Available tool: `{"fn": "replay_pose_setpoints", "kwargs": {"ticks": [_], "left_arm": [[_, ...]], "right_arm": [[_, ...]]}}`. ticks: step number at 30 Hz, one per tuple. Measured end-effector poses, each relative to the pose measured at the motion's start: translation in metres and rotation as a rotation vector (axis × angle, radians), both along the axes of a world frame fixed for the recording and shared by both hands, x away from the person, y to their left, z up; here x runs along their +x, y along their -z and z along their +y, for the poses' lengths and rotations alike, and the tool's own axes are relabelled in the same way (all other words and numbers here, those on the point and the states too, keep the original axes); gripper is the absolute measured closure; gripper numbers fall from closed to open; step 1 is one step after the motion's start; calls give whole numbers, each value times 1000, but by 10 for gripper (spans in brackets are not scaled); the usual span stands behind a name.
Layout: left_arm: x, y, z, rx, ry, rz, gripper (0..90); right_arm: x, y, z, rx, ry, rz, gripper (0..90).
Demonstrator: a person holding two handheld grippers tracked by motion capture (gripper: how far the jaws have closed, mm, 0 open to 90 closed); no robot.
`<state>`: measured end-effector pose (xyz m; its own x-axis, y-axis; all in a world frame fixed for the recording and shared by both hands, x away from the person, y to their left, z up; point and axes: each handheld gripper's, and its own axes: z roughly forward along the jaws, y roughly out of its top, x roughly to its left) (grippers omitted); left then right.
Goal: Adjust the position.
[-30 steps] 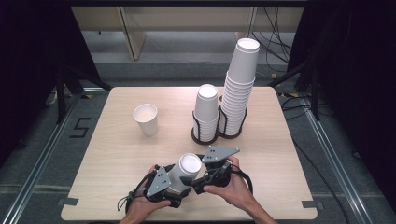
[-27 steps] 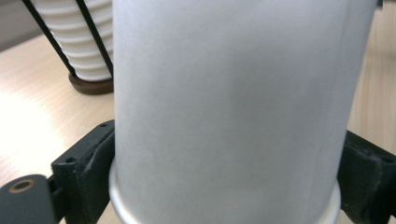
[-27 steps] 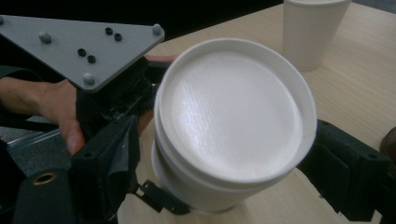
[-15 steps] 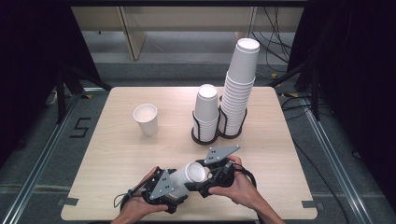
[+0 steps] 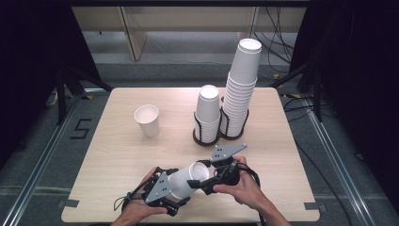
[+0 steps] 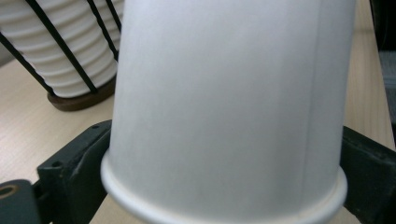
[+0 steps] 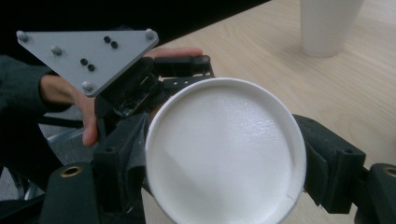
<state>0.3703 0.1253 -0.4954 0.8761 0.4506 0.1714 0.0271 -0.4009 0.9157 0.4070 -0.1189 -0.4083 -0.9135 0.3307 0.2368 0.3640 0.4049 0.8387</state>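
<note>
Lower centre of the high view: cup (image 5: 188, 181) lies tilted between both grippers, above the table (image 5: 117, 155).
Left gripper (image 5: 181, 200): jaws just opening, flanking the cup base; contact unclear.
Right gripper (image 5: 207, 181): jaws clamped on the cup rim (image 7: 224, 154).

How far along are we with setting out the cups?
Done: one upright white paper cup stands on the wooden table. In hand: a tilted white paper cup, gripped by the right gripper; the jaws of the left gripper have just been opening around it. Left: probably setting it down; two white cup stacks wait in black wire holders.
</note>
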Motion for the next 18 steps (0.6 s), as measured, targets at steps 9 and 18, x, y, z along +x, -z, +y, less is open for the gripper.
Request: {"fn": "replay_pose_setpoints", "kwargs": {"ticks": [9,18], "left_arm": [[-3,-7,6,-160,-42,-76,27],[-6,-12,5,-191,-30,-111,45]], "right_arm": [[7,-5,-13,133,18,87,259],[9,-3,-14,199,8,130,260]]}}
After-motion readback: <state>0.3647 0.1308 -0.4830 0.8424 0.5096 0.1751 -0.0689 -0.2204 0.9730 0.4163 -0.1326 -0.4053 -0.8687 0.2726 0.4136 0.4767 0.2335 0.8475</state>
